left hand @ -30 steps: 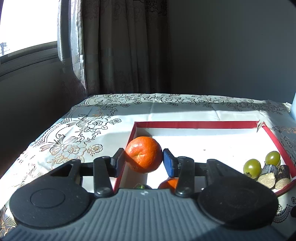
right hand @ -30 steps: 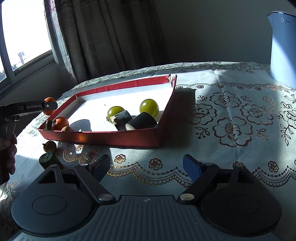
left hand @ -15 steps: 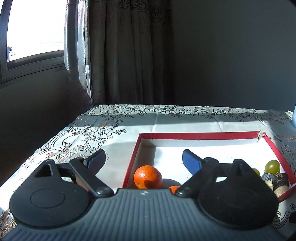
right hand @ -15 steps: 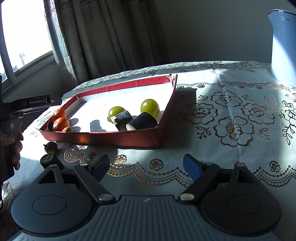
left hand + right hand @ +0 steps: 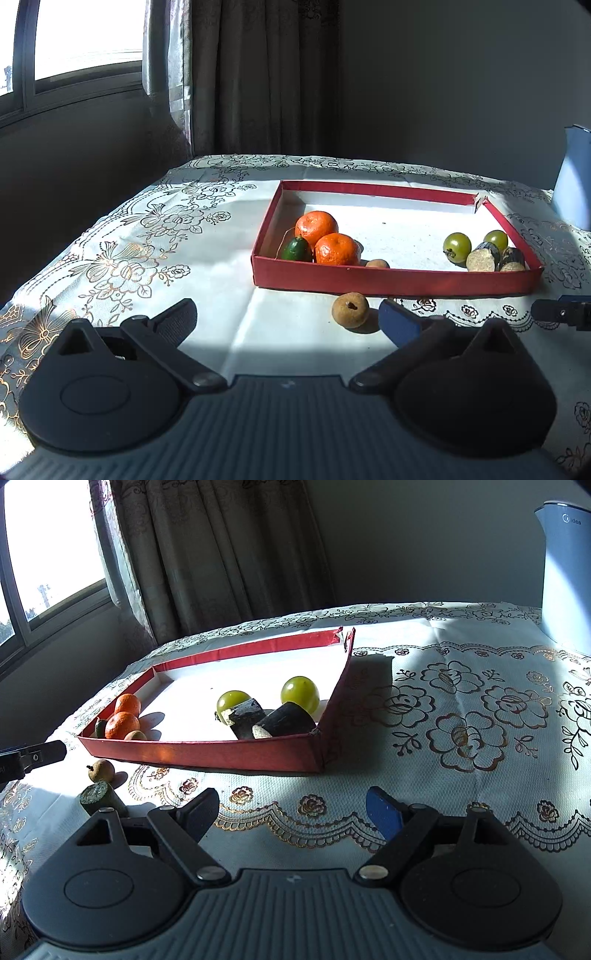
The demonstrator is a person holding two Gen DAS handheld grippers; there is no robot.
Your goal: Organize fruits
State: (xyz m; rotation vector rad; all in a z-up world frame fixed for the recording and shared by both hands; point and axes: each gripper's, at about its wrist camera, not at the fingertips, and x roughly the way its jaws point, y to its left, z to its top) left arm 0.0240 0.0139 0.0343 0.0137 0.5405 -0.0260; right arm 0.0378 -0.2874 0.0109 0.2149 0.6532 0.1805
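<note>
Farthest left on the floral tablecloth [image 5: 155,236], the left gripper [image 5: 286,321] has let go of its tangerine and drawn back from the red tray [image 5: 391,282]. Its jaws are opening, spread wide with nothing between them. A second ago it pinched that tangerine over the tray's near-left corner.

The released tangerine [image 5: 316,228] now lies inside that corner, touching the second tangerine [image 5: 338,249], with a small dark green fruit [image 5: 296,249] against them and a tan longan [image 5: 376,263] just beside, at the front wall. So one more fruit is sorted, and the left hand is free for another.

Outside the tray, a brown longan [image 5: 350,309] sits on the cloth just in front of the front wall, close to the left gripper's blue pad. A short green-skinned cut piece [image 5: 99,798] lies near it. Both likely remain to be put in.

To the right, two green grapes [image 5: 457,246] and two dark cut pieces [image 5: 483,256] crowd the tray's right end.

The right gripper [image 5: 291,812] hovers over bare cloth in front of the tray, fingers apart and empty, unmoved over the last second. A blue kettle [image 5: 565,576] stands at the far right.
</note>
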